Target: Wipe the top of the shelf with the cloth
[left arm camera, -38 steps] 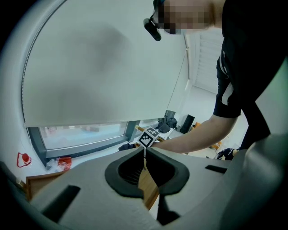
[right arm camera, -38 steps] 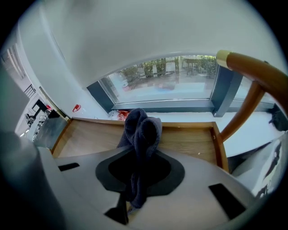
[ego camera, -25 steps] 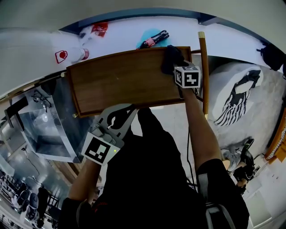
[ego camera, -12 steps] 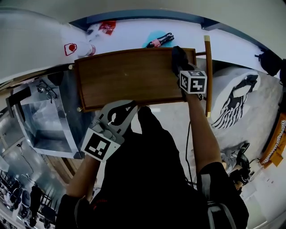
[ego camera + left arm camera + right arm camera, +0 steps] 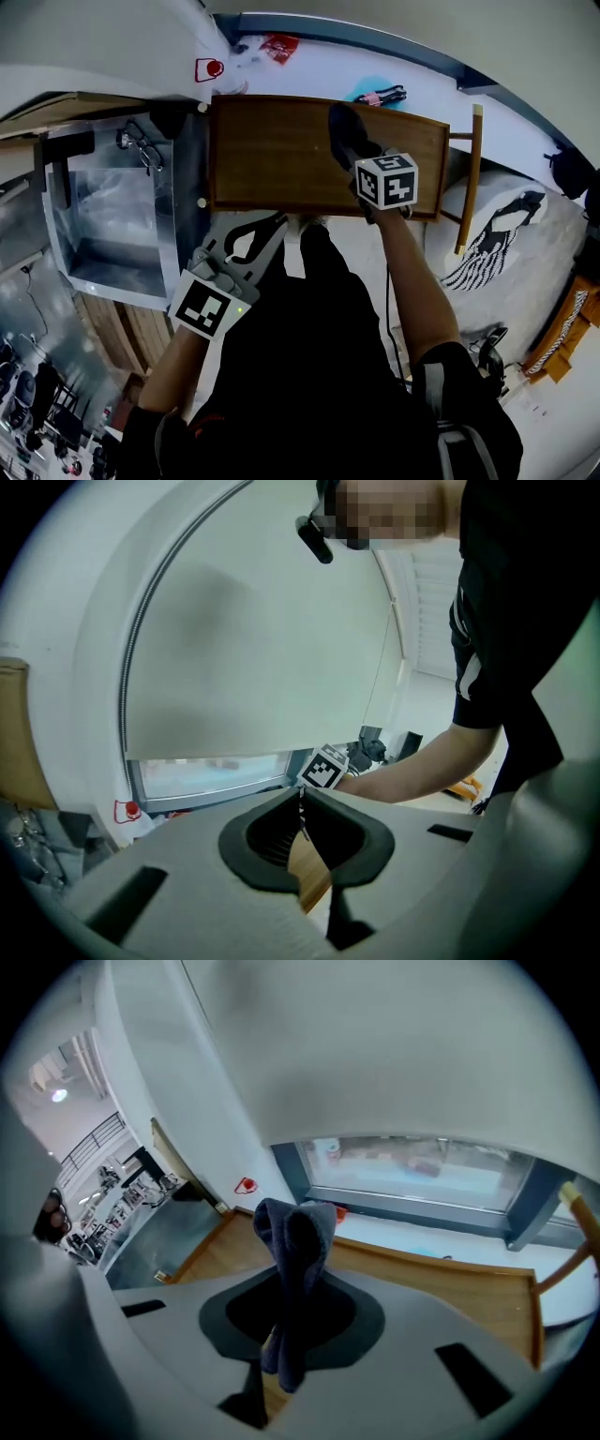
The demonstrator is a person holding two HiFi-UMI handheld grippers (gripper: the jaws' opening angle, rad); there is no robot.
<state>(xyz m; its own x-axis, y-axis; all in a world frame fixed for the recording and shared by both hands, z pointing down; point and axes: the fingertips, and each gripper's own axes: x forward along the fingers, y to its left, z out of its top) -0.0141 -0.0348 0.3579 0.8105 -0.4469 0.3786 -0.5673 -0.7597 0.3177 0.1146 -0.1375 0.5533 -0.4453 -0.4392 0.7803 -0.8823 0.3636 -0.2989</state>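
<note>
Cloth (image 5: pixel 298 1232) pinched tight in the right claw (image 5: pixel 298 1283) wants pressing flat and dragging evenly along the shelf top (image 5: pixel 272 150); left claw (image 5: pixel 300 797) idles closed, empty.

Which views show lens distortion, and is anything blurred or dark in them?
Head view: the lens bends the window frame into an arc. Left gripper view: black corners, mosaic patch at top. Right gripper view: cloth sharp, frame curved.
</note>
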